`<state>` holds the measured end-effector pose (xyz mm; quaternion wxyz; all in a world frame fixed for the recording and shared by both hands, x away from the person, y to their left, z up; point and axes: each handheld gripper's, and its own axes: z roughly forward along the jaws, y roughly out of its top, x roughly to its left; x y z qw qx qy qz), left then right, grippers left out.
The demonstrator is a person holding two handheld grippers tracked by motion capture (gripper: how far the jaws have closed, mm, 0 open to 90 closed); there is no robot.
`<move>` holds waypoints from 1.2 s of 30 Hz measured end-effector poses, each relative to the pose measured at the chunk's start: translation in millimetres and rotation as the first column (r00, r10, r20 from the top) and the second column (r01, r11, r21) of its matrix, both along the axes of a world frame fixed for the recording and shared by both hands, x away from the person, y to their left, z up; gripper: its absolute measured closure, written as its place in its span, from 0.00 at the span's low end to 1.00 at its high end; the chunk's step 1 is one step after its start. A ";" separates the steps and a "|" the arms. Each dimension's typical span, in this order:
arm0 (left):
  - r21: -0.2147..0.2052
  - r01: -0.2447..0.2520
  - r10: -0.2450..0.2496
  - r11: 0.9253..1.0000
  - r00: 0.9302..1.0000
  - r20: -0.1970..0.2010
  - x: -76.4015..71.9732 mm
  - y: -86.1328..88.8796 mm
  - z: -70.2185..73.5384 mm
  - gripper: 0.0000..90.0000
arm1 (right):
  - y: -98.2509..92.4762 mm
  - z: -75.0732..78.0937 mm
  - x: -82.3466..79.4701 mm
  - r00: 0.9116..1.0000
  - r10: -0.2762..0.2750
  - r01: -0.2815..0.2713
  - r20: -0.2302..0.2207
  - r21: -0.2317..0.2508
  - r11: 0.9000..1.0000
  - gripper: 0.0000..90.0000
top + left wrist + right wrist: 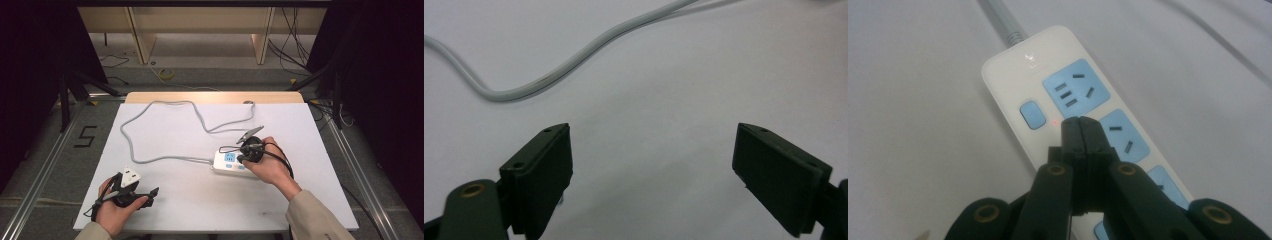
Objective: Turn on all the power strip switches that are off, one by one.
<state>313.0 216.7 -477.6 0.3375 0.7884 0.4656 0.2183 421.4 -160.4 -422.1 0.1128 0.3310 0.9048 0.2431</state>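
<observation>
High view, progress: judged early to middle stage; power strip (229, 162) flat on the white table (165, 200), no plug in any socket, the switch apparently about to be pressed or just being touched, cannot tell which
High view, right gripper (242, 156): held in the right hand (267, 165), tip down over the right end of the power strip, directly above it or touching it
High view, left gripper (150, 192): held in the left hand (117, 207) near the front left corner of the table, well apart from the power strip, idle by the look of it
High view, grey cord (150, 112): running from the left end of the power strip in a large loop over the far half of the table

Left gripper view, state: jaws spread wide, nothing between them, bare table below
Left gripper view, cord: a curve of the grey cord (574, 62) lying ahead of the jaws, not touched

Right gripper view, state: jaws pressed together, pinching nothing
Right gripper view, position: closed tip (1082, 131) over the white body of the power strip (1008, 80), just beside the blue switch button (1030, 114) and between the first and second blue sockets; a small red light (1055, 121) beside the tip
Right gripper view, what is left: probably to bring the tip onto the button, since now beside it and not on it; contact with the strip body not possible to confirm
</observation>
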 end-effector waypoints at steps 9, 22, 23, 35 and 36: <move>0.000 0.001 -0.001 1.000 1.000 -0.001 -0.1 -0.1 -0.1 0.18 | -6.4 0.6 -0.9 1.000 -0.009 0.009 -0.012 -0.015 1.000 1.00; 0.002 0.002 -0.002 1.000 1.000 -0.003 -0.1 -1.1 -0.3 0.18 | -18.7 1.0 -2.3 0.999 -0.023 0.021 -0.038 -0.033 0.999 1.00; 0.003 0.004 -0.004 1.000 1.000 -0.004 -0.1 -0.9 -0.4 0.18 | -19.4 0.9 -2.3 0.999 -0.023 0.022 -0.039 -0.034 0.999 1.00; 0.005 0.006 -0.006 1.000 1.000 -0.002 0.1 -1.6 -0.7 0.18 | -25.0 1.1 -3.5 0.998 -0.029 0.027 -0.055 -0.042 0.999 1.00; 0.005 0.006 -0.006 1.000 1.000 -0.002 0.1 -1.7 -0.7 0.18 | -25.3 1.4 -3.6 0.998 -0.030 0.027 -0.059 -0.042 0.999 1.00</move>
